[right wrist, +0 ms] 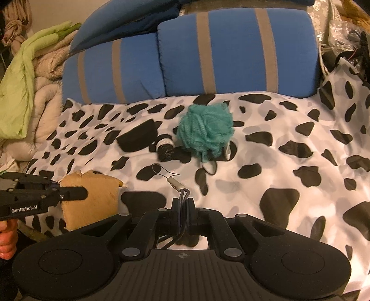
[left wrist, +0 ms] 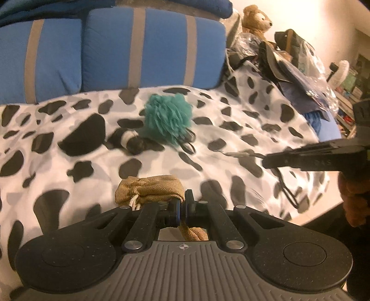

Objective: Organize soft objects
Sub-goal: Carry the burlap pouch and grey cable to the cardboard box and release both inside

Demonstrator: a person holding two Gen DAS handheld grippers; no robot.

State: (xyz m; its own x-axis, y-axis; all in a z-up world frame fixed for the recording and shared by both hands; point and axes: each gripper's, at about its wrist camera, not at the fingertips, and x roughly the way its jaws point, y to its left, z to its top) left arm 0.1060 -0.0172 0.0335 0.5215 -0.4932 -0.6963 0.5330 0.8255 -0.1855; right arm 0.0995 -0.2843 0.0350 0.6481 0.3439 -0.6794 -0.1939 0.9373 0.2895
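My left gripper (left wrist: pixel 182 206) is shut on a tan burlap pouch (left wrist: pixel 148 188) and holds it over the near part of the cow-print blanket (left wrist: pixel 231 143). From the right wrist view the pouch (right wrist: pixel 92 199) shows at the left. My right gripper (right wrist: pixel 183 208) is shut on a dark cord with a small white tag (right wrist: pixel 177 184). It also shows in the left wrist view (left wrist: pixel 266 159) at the right. A teal yarn ball (left wrist: pixel 167 118) (right wrist: pixel 207 132) lies mid-bed. A small black-and-white yarn bundle (left wrist: pixel 130 140) (right wrist: pixel 165 149) and a black case (right wrist: pixel 137 135) lie to its left.
Two blue cushions with grey stripes (left wrist: pixel 152 46) (right wrist: pixel 238 53) stand behind the bed. A teddy bear (left wrist: pixel 255 19) and a heap of bags and plastic (left wrist: pixel 289 60) sit at the back right. A green and beige quilt (right wrist: pixel 25 88) is piled at the left.
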